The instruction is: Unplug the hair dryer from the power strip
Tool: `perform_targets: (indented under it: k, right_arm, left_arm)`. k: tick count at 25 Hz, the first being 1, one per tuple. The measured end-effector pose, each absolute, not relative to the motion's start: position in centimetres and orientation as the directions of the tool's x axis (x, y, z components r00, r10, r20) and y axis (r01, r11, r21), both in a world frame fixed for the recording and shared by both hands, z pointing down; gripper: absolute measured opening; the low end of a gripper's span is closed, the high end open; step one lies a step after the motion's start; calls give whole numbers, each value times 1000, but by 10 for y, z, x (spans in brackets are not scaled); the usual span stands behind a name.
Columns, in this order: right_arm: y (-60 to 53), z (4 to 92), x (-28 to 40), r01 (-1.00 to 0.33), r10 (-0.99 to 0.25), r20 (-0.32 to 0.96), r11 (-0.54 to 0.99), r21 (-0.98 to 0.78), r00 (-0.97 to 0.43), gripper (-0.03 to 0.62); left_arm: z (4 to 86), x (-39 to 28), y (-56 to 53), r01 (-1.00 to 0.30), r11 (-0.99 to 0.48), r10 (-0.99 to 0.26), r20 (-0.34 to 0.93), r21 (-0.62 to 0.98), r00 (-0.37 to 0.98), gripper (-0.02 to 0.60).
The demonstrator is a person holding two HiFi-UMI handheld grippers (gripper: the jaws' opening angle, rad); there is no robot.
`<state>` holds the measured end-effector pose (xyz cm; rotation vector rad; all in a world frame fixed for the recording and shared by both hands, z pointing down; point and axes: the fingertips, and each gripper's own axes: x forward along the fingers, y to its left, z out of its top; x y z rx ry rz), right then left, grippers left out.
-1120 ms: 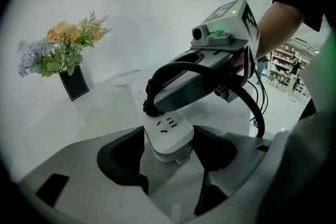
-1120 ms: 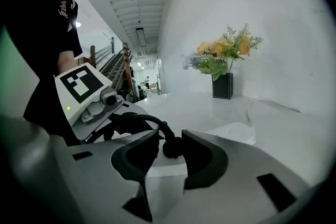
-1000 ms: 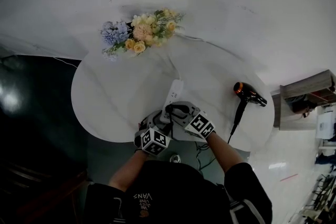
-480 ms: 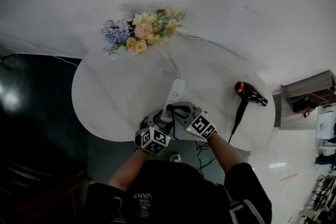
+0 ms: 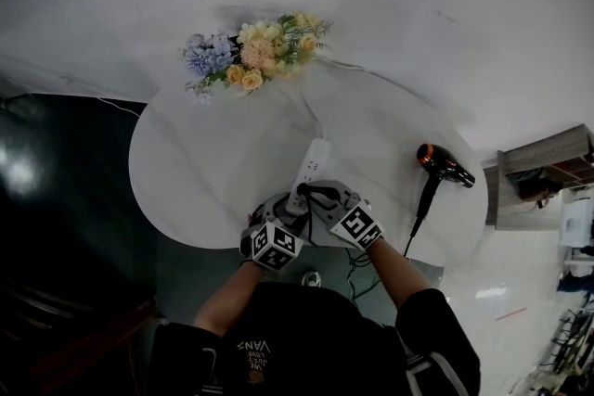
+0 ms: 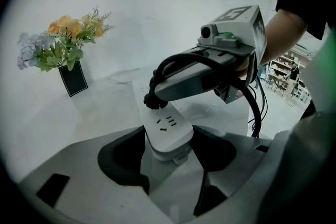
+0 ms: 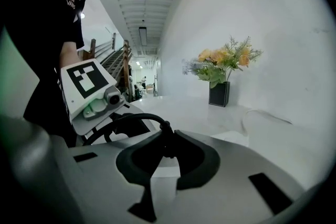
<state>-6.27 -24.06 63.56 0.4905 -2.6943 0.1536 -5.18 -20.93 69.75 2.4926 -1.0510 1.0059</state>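
Now | left tongs [image 6: 170, 157] clamp power strip [image 6: 167, 128] | right tongs [image 7: 167, 162] pinch plug [image 7: 167, 141] | shirt [image 5: 306, 338] reads VANS

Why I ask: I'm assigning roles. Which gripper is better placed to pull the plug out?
Right. The right gripper has its jaws clamped on the black plug, which sits in the power strip. The left gripper grips the strip's near end, so it looks best kept as the brace.

The right gripper [image 7: 166, 157] has its jaws closed on the black plug [image 7: 167, 140] above the white power strip [image 7: 164, 168]. The plug's cord [image 7: 131, 118] arcs left. Flowers in a black vase [image 7: 219, 93] stand at the table's [image 7: 178, 107] far edge.
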Motion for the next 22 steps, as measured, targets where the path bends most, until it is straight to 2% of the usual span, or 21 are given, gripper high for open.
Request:
perform_targets:
  k: [13, 22]
  right_arm:
    - [-239, 618, -31, -464, -413, 349, 883, -74, -841, 74]
    - [-233, 600, 4, -619, -562, 298, 771, -146, -771, 74]
  left_arm:
    - [697, -51, -210, -696, -718, -517, 696, -35, 498, 302]
    - [679, -52, -203, -683, -729, -538, 655, -47, 530, 302]
